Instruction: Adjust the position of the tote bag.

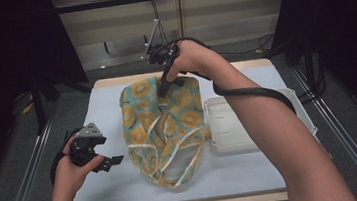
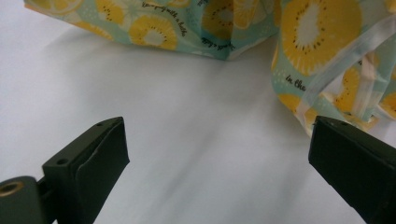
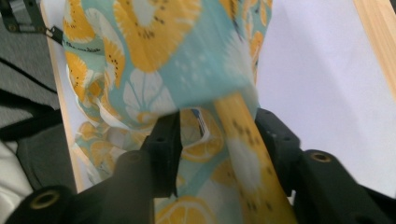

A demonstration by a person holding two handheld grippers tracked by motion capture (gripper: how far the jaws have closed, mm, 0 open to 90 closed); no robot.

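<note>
1 bag [image 1: 164,127], 1 tray [image 1: 230,130], 2 hand-held grippers [image 1: 115,161].

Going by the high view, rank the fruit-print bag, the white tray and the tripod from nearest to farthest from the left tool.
1. fruit-print bag, just right of the left tool.
2. white tray, beyond the bag, table's right side.
3. tripod, behind the table's far edge.

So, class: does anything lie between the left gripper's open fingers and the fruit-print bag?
Nothing visible does. Bare white table cover separates the left gripper from the bag. The white tray sits on the bag's far side.
</note>
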